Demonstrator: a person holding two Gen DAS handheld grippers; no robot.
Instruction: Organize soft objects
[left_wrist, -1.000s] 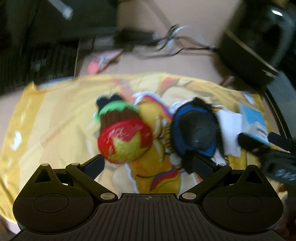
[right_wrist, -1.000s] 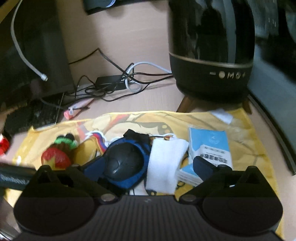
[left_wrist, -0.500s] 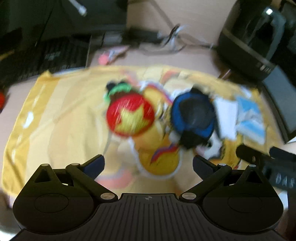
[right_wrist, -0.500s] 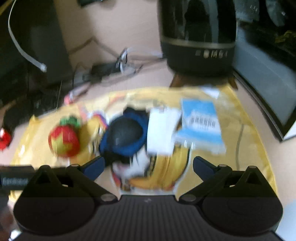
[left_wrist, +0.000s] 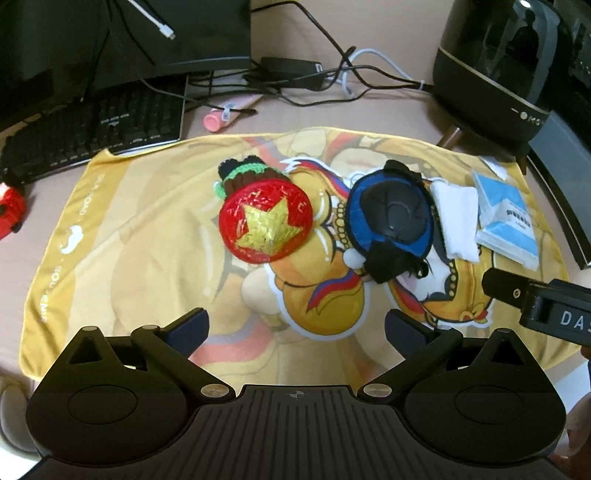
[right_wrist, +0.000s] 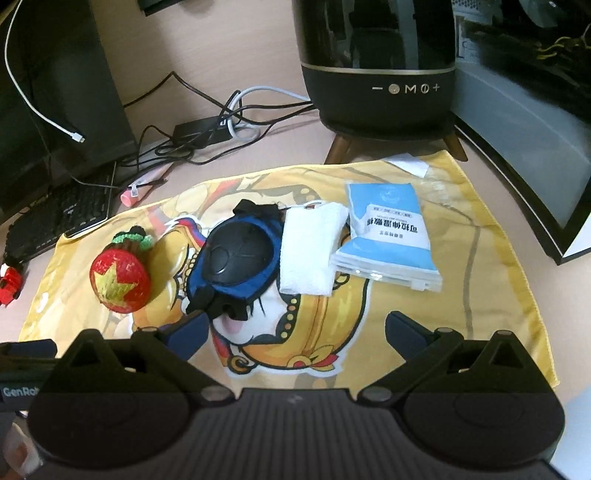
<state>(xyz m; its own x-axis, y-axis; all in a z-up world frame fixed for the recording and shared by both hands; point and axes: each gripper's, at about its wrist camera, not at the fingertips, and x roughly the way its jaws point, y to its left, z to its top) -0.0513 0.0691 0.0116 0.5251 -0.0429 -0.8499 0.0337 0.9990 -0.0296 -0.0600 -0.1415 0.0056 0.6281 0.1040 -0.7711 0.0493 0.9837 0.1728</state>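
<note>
The left claw (left_wrist: 295, 328) and right claw (right_wrist: 295, 328) are hovering wide open, gripping nothing. The star toy (left_wrist: 265, 225) is lying at 11 o'clock of the left claw, which is nearer it; the white cloth (right_wrist: 312, 253) is lying lengthwise at 12 o'clock of the right.

The black speaker (right_wrist: 376, 62) carries a row of control signs on its front: "–", a round button, "M", a power mark and "+". The right gripper's body, seen at the edge of the left wrist view, shows the white letters "DAS" (left_wrist: 570, 319), and the left gripper's body in the right wrist view reads "GenRob" (right_wrist: 18, 390), both cut off. The blue packet (right_wrist: 388, 236) bears Chinese print too small to read surely, and the mat (left_wrist: 74, 236) has pale lettering that cannot be made out.
</note>
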